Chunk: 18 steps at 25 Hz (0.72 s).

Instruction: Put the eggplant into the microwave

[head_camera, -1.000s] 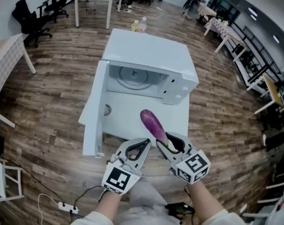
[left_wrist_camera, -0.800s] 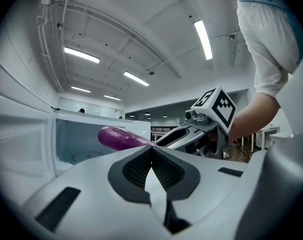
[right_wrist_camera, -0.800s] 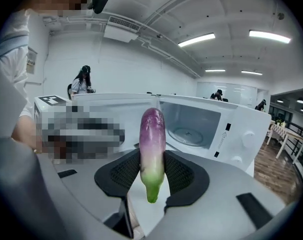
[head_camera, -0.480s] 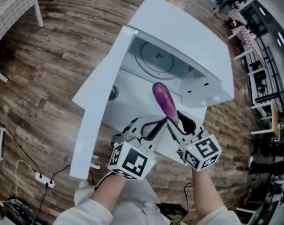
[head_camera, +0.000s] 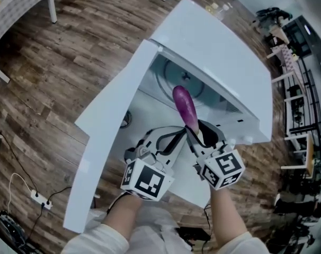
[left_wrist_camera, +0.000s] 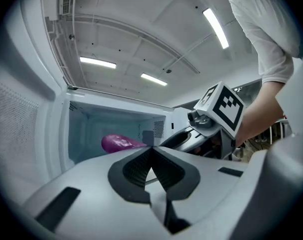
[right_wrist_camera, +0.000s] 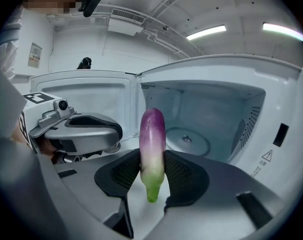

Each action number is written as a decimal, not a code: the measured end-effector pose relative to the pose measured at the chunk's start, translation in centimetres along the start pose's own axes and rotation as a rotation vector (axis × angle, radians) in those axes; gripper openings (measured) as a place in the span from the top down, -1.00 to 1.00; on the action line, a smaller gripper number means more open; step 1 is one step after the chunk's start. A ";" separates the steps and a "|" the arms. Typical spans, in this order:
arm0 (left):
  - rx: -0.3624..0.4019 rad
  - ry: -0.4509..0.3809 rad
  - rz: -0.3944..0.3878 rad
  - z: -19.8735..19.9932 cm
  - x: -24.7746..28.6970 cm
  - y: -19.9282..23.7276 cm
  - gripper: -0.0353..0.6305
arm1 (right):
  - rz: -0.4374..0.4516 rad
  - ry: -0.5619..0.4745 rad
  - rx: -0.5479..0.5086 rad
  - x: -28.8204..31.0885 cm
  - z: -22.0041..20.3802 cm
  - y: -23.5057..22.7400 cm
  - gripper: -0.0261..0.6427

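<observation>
The right claw [right_wrist_camera: 152, 174] pinches the eggplant [right_wrist_camera: 152, 134] near its green stem end, purple body jutting ahead toward the open microwave [right_wrist_camera: 226, 101]. The left claw [left_wrist_camera: 152, 164], just beside, is pressed together and empty. Glossy, firm-skinned and front-heavy, the eggplant likely pivots; a mid-body hold would be steadier.

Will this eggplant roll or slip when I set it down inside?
Probably rolls a little: the eggplant is round and tapered. Its glossy skin could slip in the right gripper, which pinches only the green end. It juts out unsupported, so likely stiff.
</observation>
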State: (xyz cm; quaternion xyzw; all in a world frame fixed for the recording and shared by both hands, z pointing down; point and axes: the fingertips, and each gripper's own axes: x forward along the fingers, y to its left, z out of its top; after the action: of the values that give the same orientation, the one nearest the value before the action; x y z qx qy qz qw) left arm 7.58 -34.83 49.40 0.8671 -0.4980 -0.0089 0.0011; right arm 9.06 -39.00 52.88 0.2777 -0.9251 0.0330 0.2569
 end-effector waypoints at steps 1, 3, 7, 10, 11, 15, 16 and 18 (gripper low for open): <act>-0.006 -0.002 0.014 0.0 0.4 0.6 0.89 | 0.000 -0.007 0.005 0.4 0.2 -0.3 0.42; -0.020 0.000 0.037 -0.4 1.1 1.8 0.89 | -0.001 -0.017 0.011 1.1 0.5 -0.9 0.42; -0.040 -0.004 0.062 -0.9 2.3 3.2 0.89 | -0.018 -0.023 0.002 2.6 1.2 -2.5 0.42; -0.037 -0.001 0.064 -1.1 3.1 3.4 0.89 | -0.036 -0.026 -0.018 3.8 1.9 -3.6 0.42; -0.036 0.000 0.066 -1.1 3.3 3.6 0.89 | -0.043 -0.021 -0.023 4.3 2.0 -3.9 0.42; -0.034 0.015 0.074 -0.9 3.5 4.4 0.89 | -0.074 0.009 -0.006 6.1 1.7 -5.0 0.42; -0.039 0.018 0.075 -1.0 3.5 4.5 0.89 | -0.081 0.016 0.002 6.5 1.5 -5.3 0.42; -0.049 0.024 0.076 -1.2 3.4 4.7 0.89 | -0.092 0.032 0.012 7.0 1.1 -5.6 0.42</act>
State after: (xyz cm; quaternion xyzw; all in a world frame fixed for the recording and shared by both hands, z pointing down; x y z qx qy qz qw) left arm 5.21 -40.13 50.62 0.8473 -0.5303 -0.0108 0.0288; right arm 6.53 -47.41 54.91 0.3211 -0.9068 0.0312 0.2714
